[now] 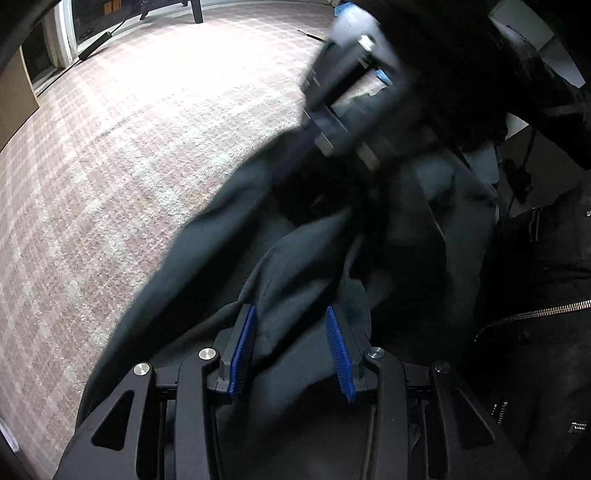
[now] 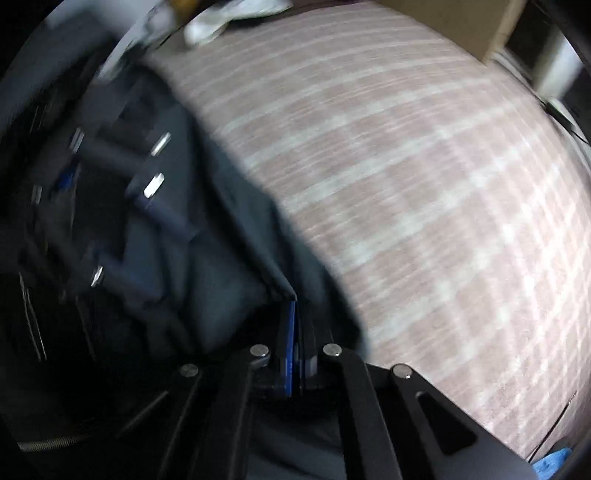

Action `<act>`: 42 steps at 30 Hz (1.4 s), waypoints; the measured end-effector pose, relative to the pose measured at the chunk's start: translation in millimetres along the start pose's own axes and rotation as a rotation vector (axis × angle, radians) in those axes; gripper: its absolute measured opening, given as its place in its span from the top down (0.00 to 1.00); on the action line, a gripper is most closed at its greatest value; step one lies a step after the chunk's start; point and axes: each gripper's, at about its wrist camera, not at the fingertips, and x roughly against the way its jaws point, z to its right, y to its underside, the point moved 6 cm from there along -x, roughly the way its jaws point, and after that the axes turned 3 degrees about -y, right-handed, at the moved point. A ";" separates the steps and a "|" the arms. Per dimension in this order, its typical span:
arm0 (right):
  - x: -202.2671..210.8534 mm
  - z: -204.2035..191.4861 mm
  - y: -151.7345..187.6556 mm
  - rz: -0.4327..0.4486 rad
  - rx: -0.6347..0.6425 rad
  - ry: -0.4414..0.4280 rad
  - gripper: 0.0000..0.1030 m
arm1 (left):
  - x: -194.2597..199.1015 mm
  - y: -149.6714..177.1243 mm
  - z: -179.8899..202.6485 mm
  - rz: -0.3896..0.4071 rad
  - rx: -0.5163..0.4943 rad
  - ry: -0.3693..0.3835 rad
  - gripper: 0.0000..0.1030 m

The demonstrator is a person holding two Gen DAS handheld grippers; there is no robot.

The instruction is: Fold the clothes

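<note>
A dark grey-green garment point(image 1: 229, 258) lies rumpled on a pink-and-white checked carpet point(image 1: 129, 147). My left gripper point(image 1: 291, 314) is open, its blue pads point(image 1: 243, 347) apart just above a fold of the garment. My right gripper point(image 2: 293, 306) is shut on an edge of the garment point(image 2: 236, 221). In the left wrist view it appears blurred point(image 1: 343, 122) at the far end of the cloth, lifting it. The left gripper shows blurred in the right wrist view point(image 2: 122, 206).
A black zippered jacket point(image 1: 535, 332) lies at the right of the garment. A chair leg point(image 1: 197, 11) and a cable point(image 1: 99, 40) are at the far edge of the carpet. A cardboard box point(image 2: 454, 22) and white cloth point(image 2: 221, 18) sit beyond the carpet.
</note>
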 end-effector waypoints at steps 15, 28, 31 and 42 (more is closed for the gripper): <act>85.6 103.5 62.2 0.197 -0.403 -0.071 0.76 | -24.5 -93.8 29.8 0.040 -0.036 0.081 0.64; 155.6 129.8 272.6 0.038 -0.654 0.379 0.72 | -6.5 -151.0 -25.3 0.079 0.136 -0.170 0.75; 185.2 118.8 290.1 0.142 -0.746 0.383 0.72 | 16.6 -146.8 -12.8 0.083 0.066 -0.234 0.69; 224.4 69.1 374.1 0.395 -0.998 0.287 0.57 | 89.0 -53.3 96.3 0.056 -0.259 0.096 0.64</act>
